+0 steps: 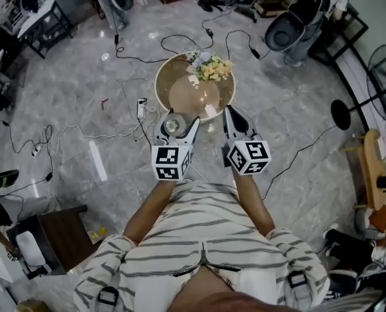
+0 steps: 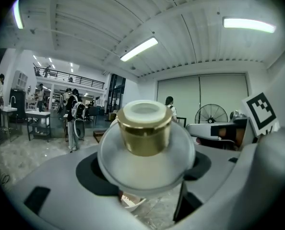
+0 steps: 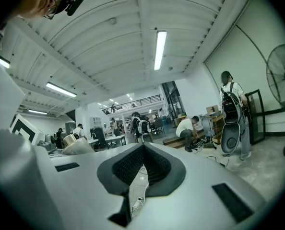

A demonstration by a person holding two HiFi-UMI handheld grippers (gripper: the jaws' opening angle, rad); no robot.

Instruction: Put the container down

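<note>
A clear round container (image 2: 145, 150) with a gold collar and white top sits between the jaws of my left gripper (image 2: 147, 169), which is shut on it. In the head view the container (image 1: 172, 125) hangs at the near edge of a small round wooden table (image 1: 180, 96), with the left gripper (image 1: 173, 130) around it. My right gripper (image 1: 234, 121) is beside it on the right, over the table's near rim. In the right gripper view its jaws (image 3: 142, 164) are pressed together with nothing between them, and the container (image 3: 77, 145) shows off to the left.
A bunch of pale flowers (image 1: 208, 67) lies at the table's far edge. Cables and a power strip (image 1: 141, 108) trail over the marble floor. People stand at the back (image 1: 295, 28). A dark low table (image 1: 53, 233) is at the near left and a fan (image 1: 381, 70) at the right.
</note>
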